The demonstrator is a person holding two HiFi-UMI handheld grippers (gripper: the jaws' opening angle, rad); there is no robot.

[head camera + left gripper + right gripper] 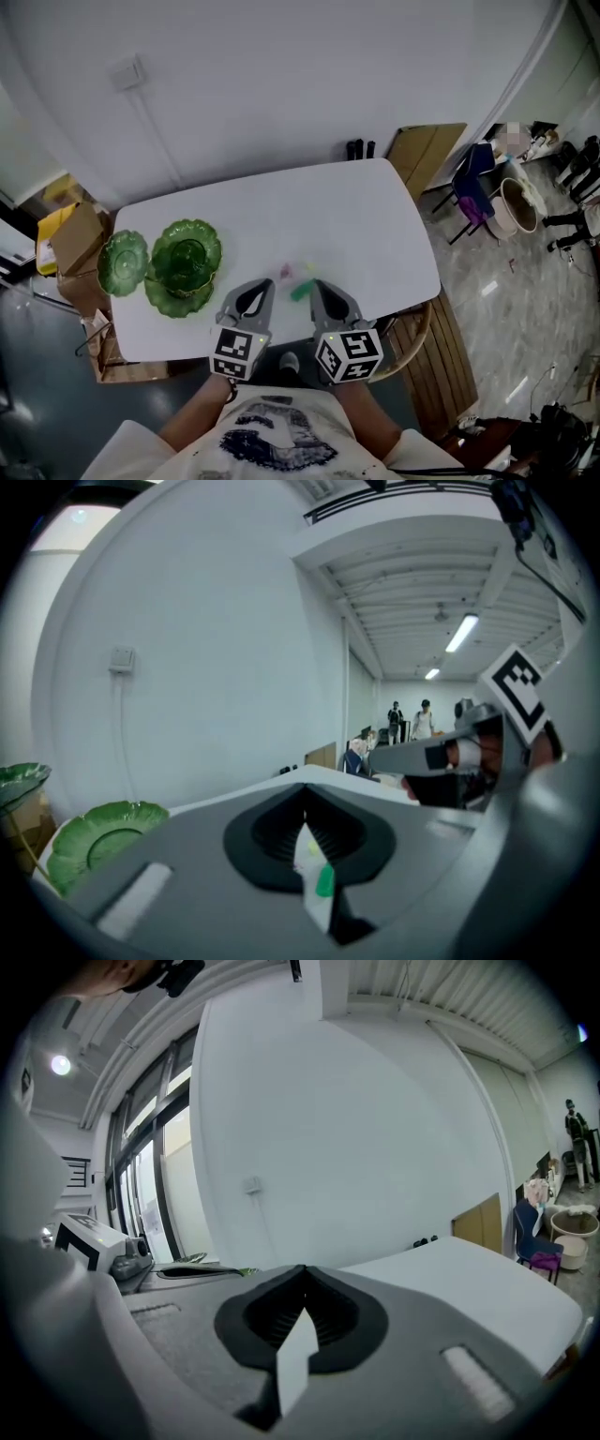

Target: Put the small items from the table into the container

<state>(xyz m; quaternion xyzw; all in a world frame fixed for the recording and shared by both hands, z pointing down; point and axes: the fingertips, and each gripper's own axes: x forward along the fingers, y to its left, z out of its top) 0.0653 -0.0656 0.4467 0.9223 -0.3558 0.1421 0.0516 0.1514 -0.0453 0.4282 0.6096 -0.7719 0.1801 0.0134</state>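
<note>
Head view: your left claw and right claw hang over the near edge of the white worktop, both clenched and empty. The 3 small items, pink, yellow and green, lie just between their tips. The green leaf-shaped bowls sit well to the left.

Left gripper view: the jaws meet, and the green item shows through the slit.

Right gripper view: the jaws are pressed together on nothing.

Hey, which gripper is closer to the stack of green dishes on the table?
Left. The left gripper is just to the right of the green dishes, at the near edge of the table. The right gripper is farther right, past the left one.
</note>
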